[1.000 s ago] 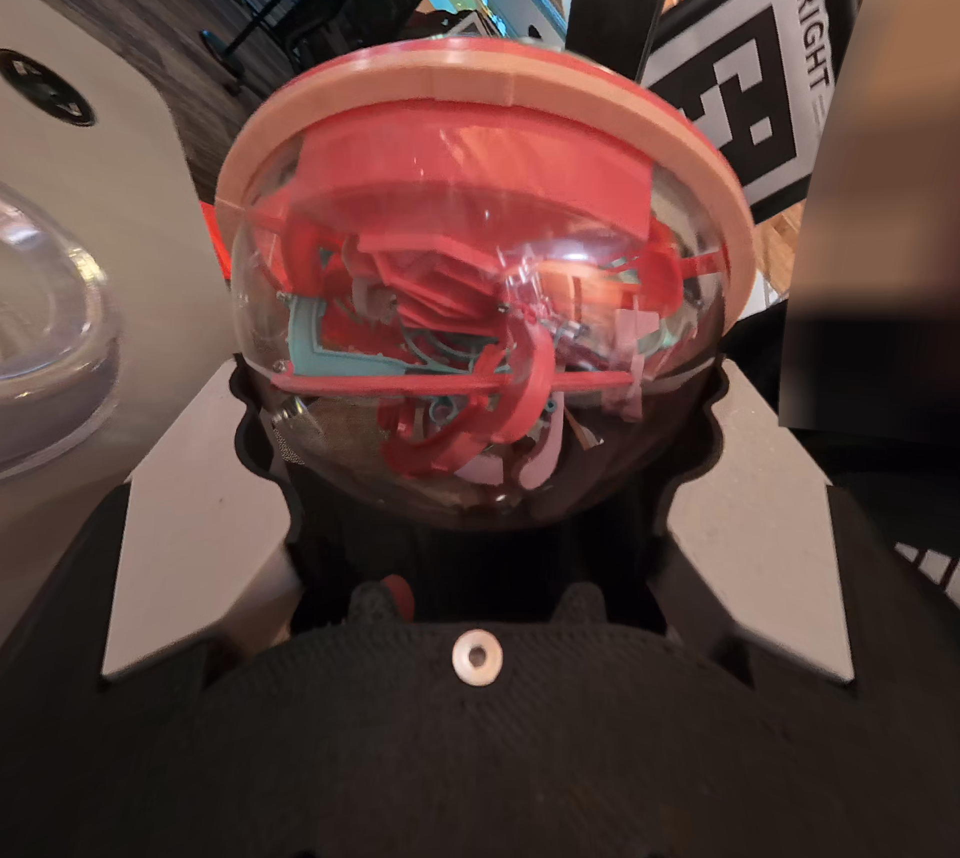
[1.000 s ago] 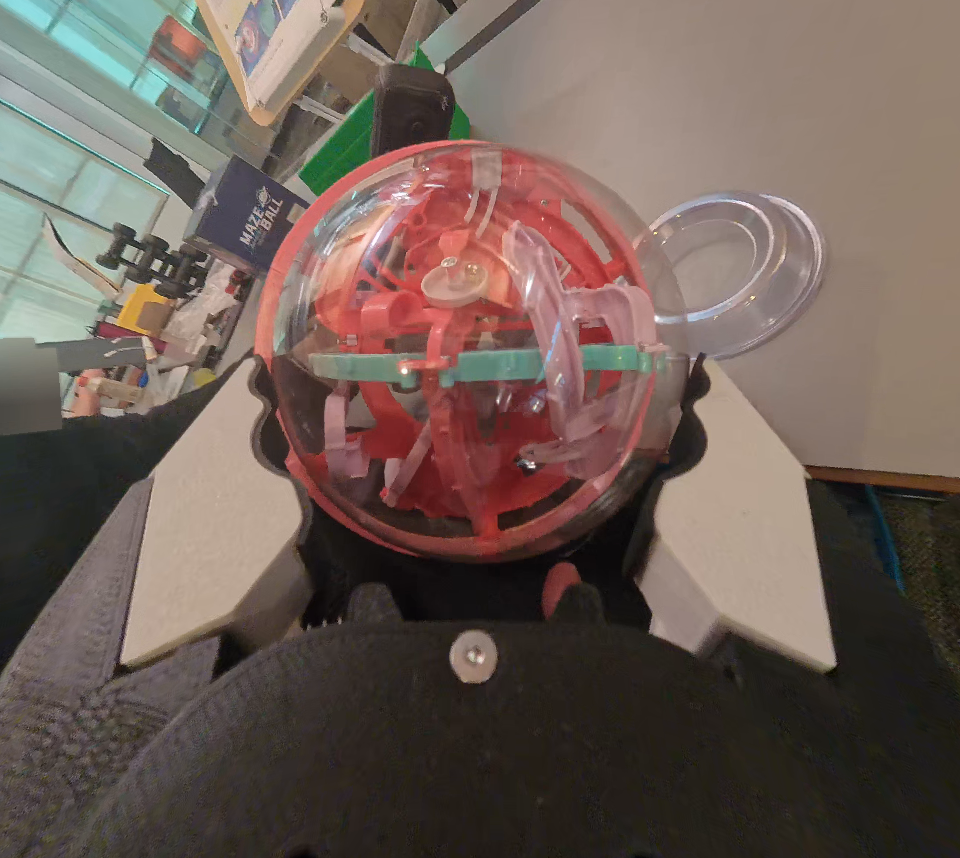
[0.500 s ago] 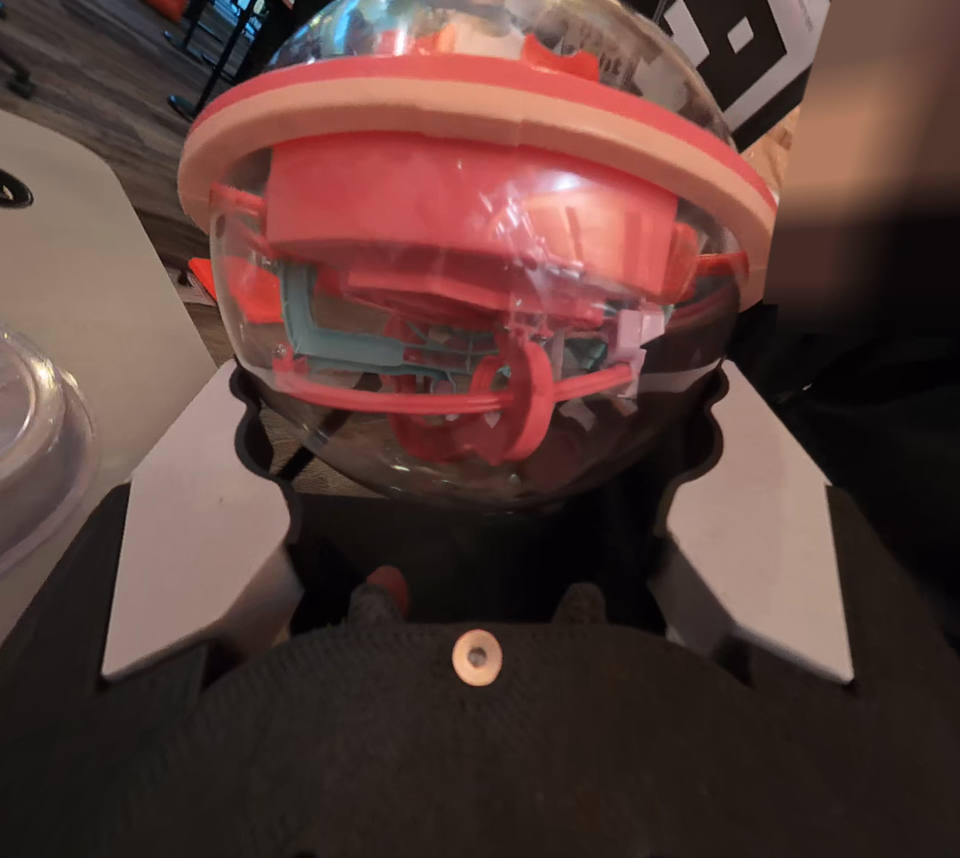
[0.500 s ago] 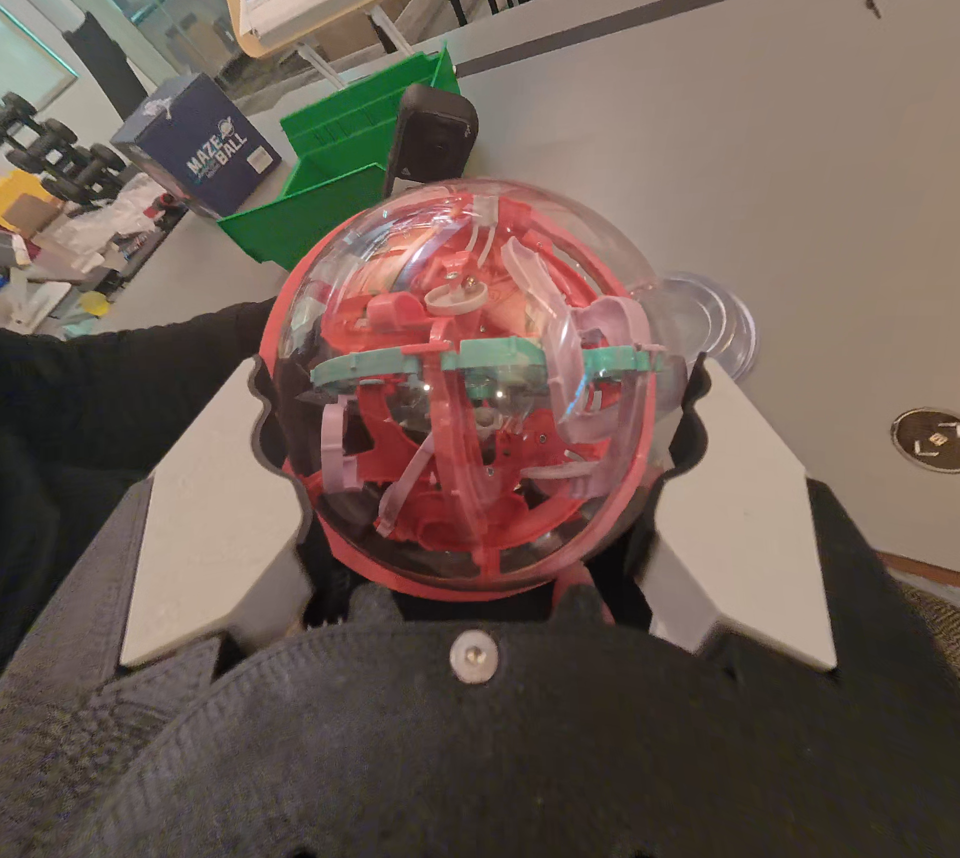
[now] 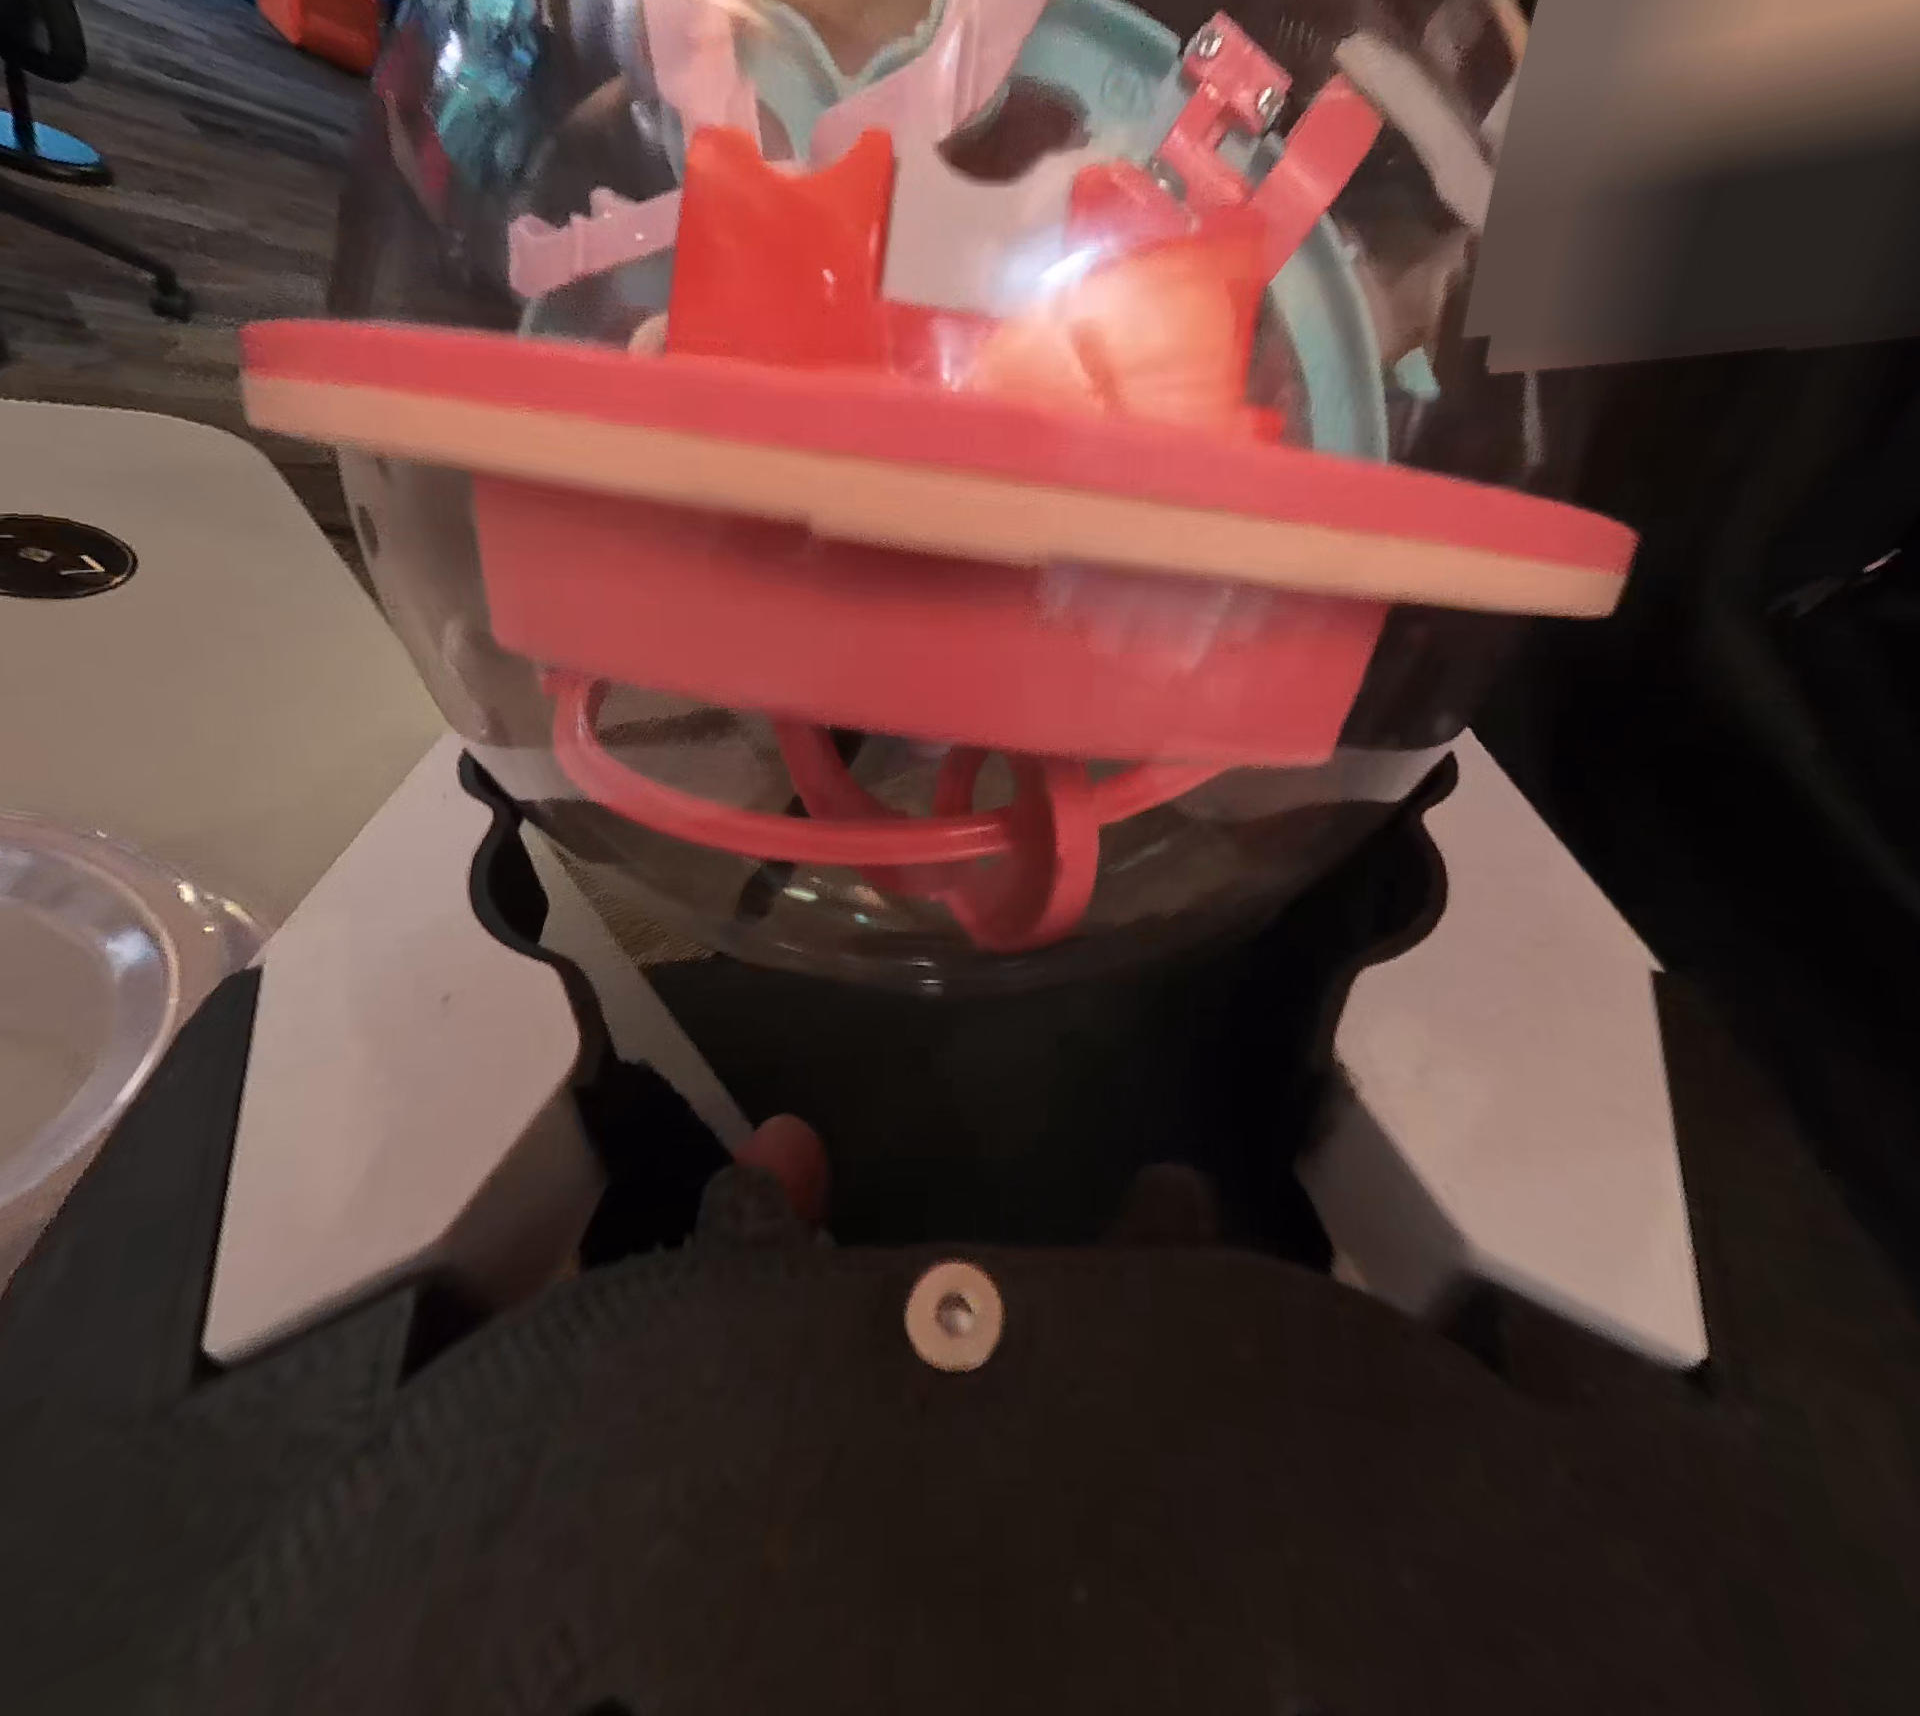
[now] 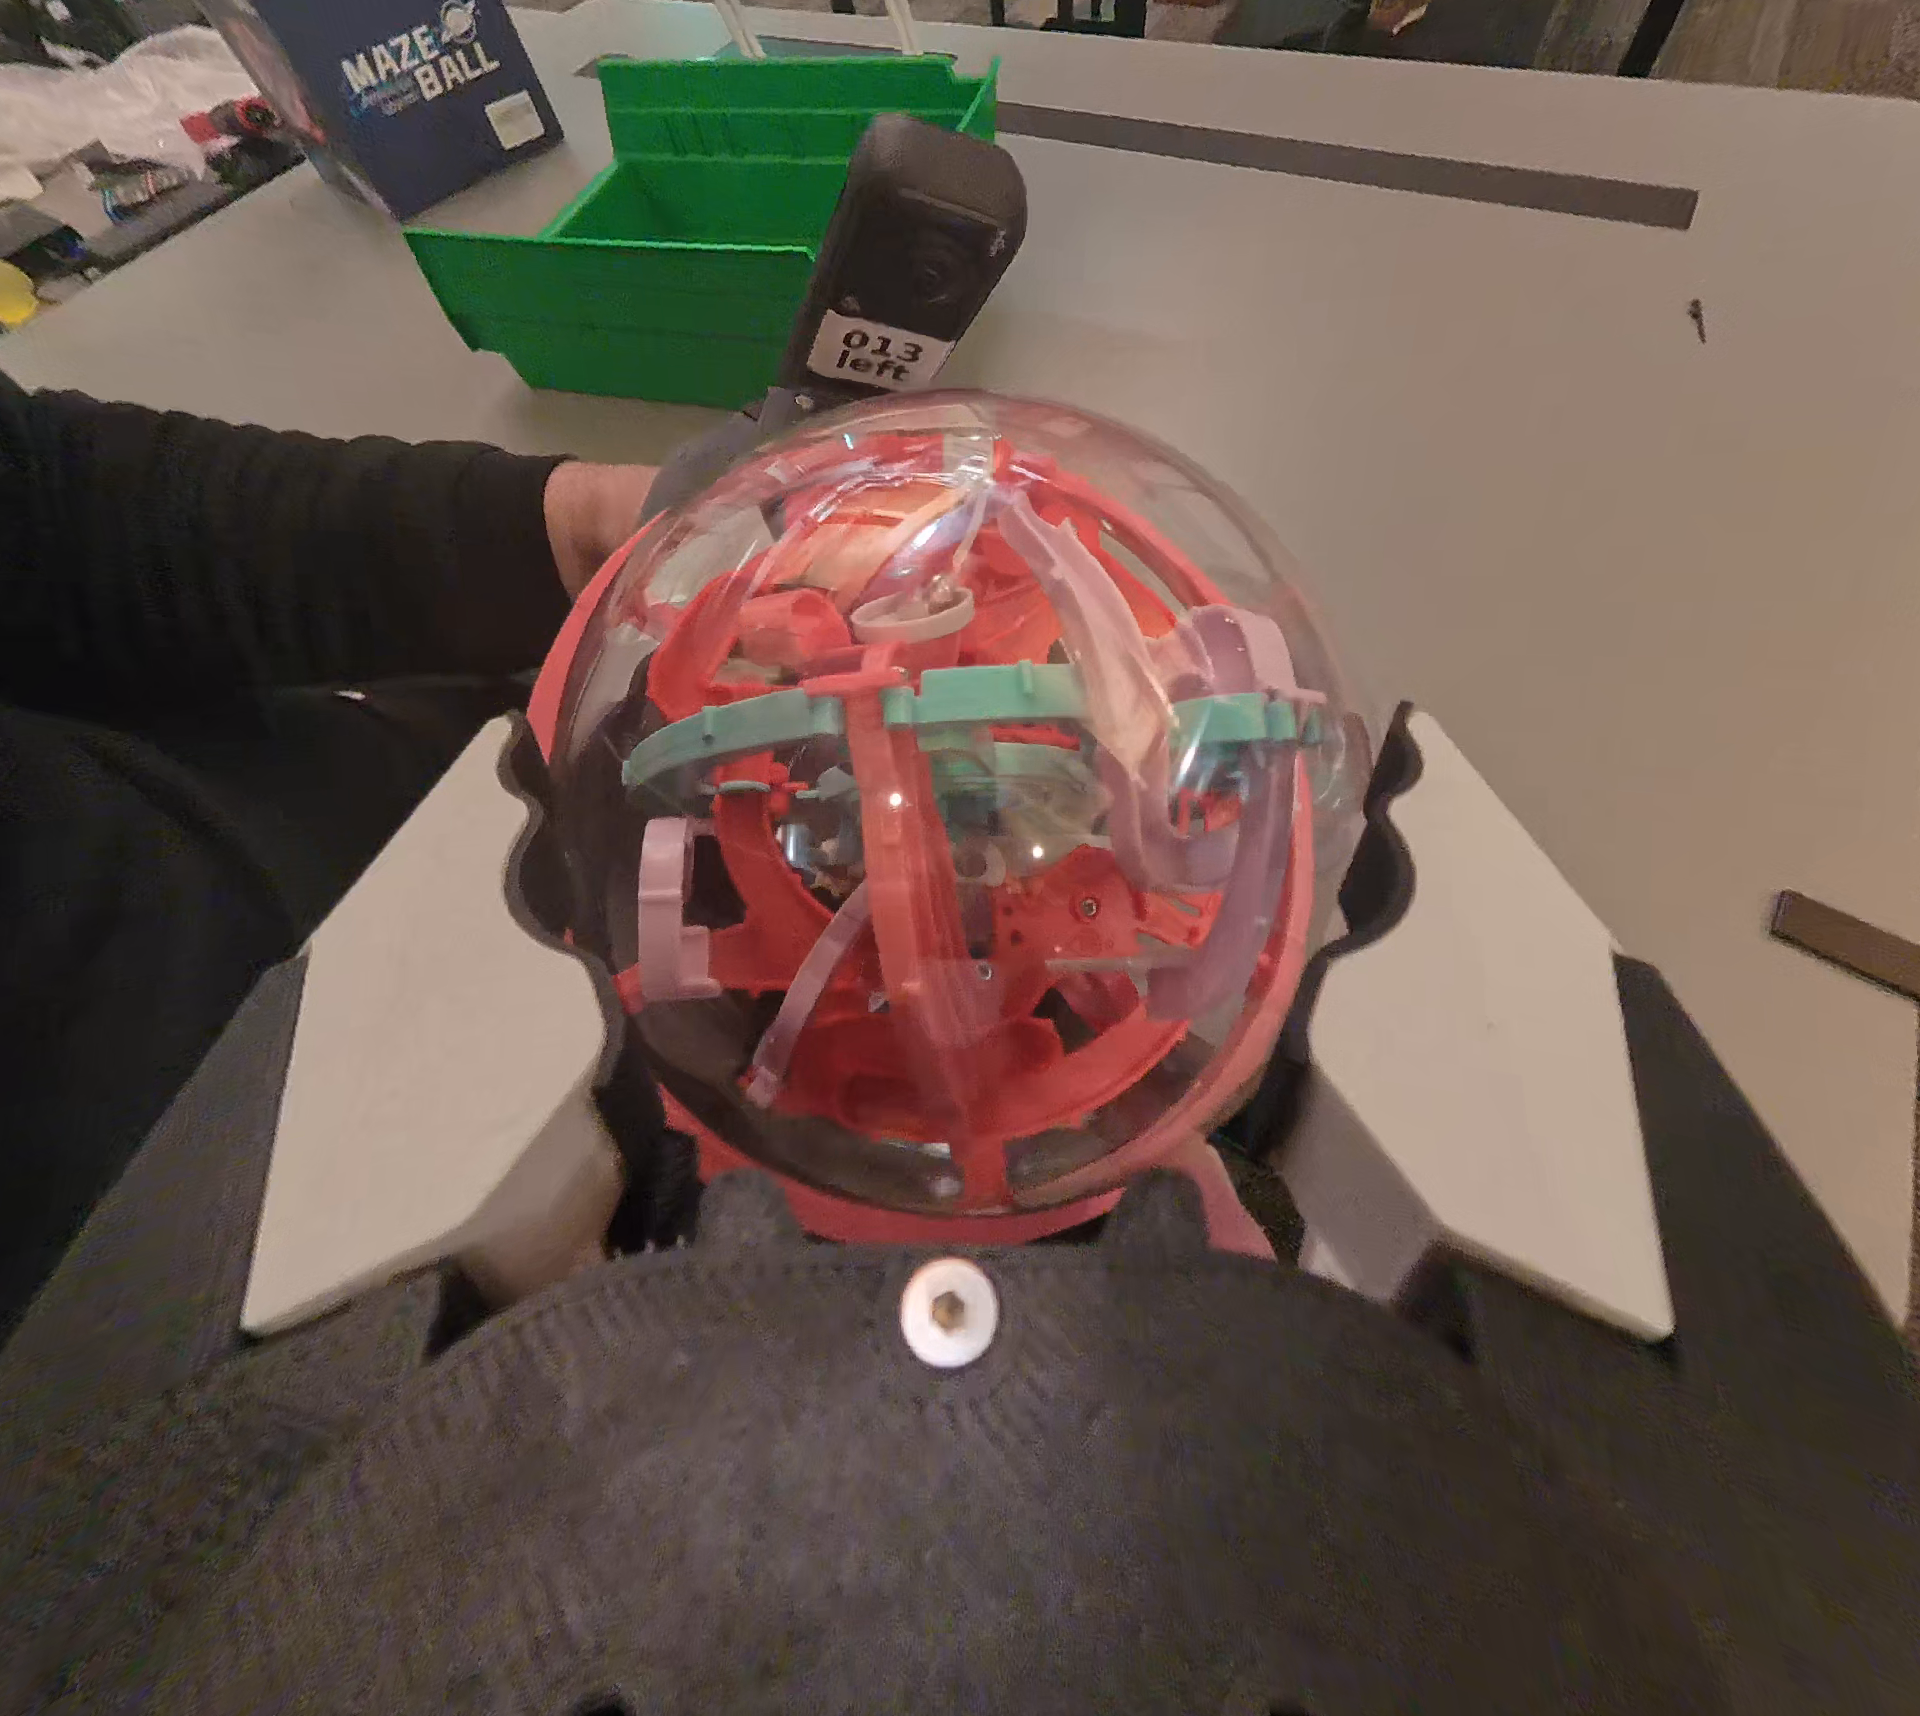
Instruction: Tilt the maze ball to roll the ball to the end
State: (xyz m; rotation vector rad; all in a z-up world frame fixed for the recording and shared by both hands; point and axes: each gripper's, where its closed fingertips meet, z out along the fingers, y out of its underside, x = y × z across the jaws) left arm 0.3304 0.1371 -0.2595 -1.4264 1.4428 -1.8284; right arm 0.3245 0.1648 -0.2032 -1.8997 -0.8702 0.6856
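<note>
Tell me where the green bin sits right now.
In the right wrist view the green bin sits on the grey table, upper left, beyond the maze ball, with the dark blue box to its left.

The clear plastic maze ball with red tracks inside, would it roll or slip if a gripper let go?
The clear plastic maze ball is round and glossy, so it would probably roll once set on the grey table. The right gripper and left gripper touch only its curved sides, so it may slip. The shell looks rigid.
</note>
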